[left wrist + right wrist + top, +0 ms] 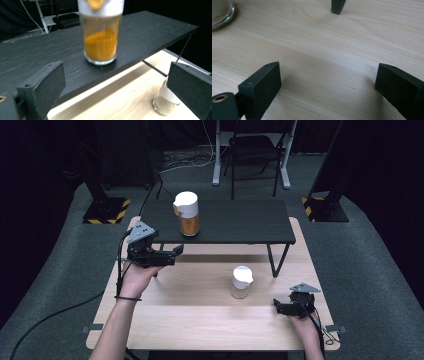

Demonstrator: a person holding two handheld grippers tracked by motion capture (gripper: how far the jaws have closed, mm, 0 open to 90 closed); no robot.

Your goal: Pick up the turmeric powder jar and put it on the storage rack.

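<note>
Orange jar set on the shelf, pale jar next in line

The left hand-held gripper hangs just off the front edge of the black shelf, level with it, jaws spread wide and nothing between them. In the left gripper view the tall jar of orange powder stands upright on the shelf ahead, apart from both pads, white lid on. Judging by that gap and the empty jaws, this jar is already placed and the step in hand is the release and pull-away

The right hand-held gripper rests low at the near right of the wooden counter, jaws likewise wide apart with only bare wood between them in the right gripper view. It holds nothing

The short jar with a white lid stands upright on the counter, in front of the shelf and near its right leg, between the two grippers but closer to the right one. Its contents look pale; what they are I cannot tell

The likely next move is to take this small jar: bring open jaws level around its glass body below the lid, close squarely, then lift high enough to clear the shelf edge
</note>
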